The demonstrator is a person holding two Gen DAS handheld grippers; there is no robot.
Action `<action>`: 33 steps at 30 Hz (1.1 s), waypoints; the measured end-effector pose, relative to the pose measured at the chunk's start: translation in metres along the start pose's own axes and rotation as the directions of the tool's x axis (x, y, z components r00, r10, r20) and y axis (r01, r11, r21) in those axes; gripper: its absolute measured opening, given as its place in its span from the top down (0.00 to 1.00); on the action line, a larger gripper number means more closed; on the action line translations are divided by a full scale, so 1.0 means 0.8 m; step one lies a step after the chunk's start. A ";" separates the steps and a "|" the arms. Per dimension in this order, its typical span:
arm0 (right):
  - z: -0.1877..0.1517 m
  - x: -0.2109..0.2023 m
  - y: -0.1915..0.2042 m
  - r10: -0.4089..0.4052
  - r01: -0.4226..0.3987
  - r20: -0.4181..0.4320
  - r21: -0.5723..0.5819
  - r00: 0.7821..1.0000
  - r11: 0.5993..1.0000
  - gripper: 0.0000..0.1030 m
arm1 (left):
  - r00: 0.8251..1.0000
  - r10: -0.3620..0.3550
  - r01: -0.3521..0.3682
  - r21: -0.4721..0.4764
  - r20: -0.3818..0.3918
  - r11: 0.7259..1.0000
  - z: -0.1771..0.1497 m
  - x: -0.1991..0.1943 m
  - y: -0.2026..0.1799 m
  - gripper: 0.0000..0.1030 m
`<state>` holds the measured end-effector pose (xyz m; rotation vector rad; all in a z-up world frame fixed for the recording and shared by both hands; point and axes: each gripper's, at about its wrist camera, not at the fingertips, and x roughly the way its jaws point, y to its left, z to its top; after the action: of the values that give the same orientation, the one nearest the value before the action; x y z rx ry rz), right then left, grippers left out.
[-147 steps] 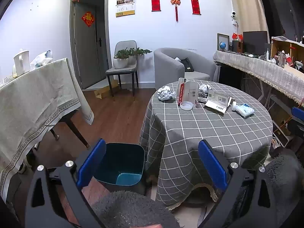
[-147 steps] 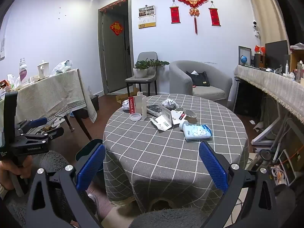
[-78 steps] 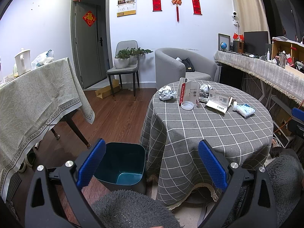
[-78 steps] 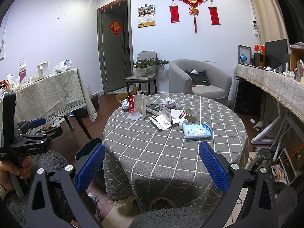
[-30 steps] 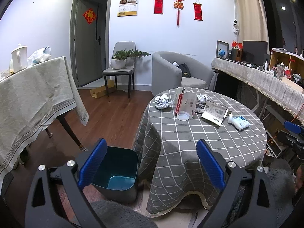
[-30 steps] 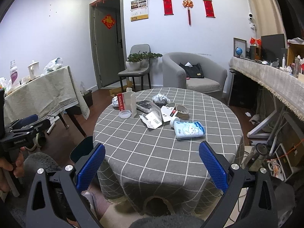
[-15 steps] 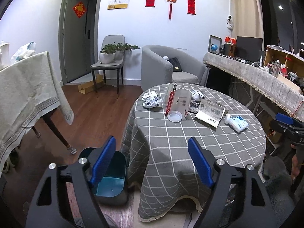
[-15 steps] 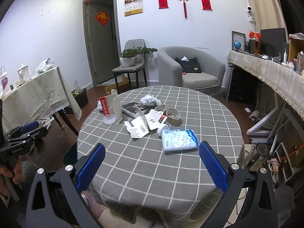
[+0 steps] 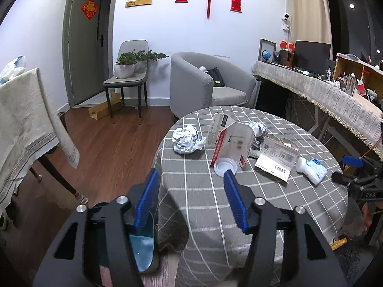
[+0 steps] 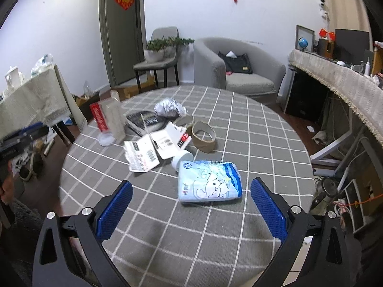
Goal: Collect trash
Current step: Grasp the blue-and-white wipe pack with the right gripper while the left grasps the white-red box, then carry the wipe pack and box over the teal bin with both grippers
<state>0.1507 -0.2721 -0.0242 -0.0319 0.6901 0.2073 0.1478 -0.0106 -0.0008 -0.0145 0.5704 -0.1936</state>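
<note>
Matt grey checked cloth over the round table [image 10: 263,129]. Crinkled shiny foil ball [image 9: 186,139] at ten o'clock; glossy blue plastic pack [image 10: 209,181] centre. Smooth wood floor [image 9: 105,143].

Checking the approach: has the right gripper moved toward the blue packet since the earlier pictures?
Yes. The right gripper has come forward over the round table; the blue packet now lies just ahead of its open fingers.

- Two crumpled silver foil balls [image 9: 185,139] [image 10: 170,108]
- One pale blue soft wipes pack [image 10: 208,183]
- One brown cardboard tape ring [image 10: 204,136], at one o'clock from the pack
- One teal plastic waste bin [image 9: 143,244]
- One grey armchair [image 9: 205,83]
</note>
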 end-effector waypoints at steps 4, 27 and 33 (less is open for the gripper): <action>0.001 0.026 -0.007 -0.015 0.015 -0.034 -0.002 0.999 1.000 0.03 | 0.999 -0.036 0.036 0.007 -0.017 0.999 0.009 0.023 -0.001 0.54; 0.001 0.047 -0.041 -0.056 0.061 -0.081 0.066 0.995 0.996 0.30 | 0.984 -0.172 0.175 0.064 -0.041 0.983 0.042 0.119 -0.016 0.60; 0.021 0.031 -0.036 -0.070 0.071 -0.016 0.071 0.997 0.995 0.30 | 0.973 -0.217 0.222 0.059 -0.078 0.973 0.043 0.139 -0.021 0.74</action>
<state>0.1853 -0.2941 -0.0281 0.0105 0.7080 0.1149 0.2551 -0.0491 -0.0303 -0.0051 0.6329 -0.4302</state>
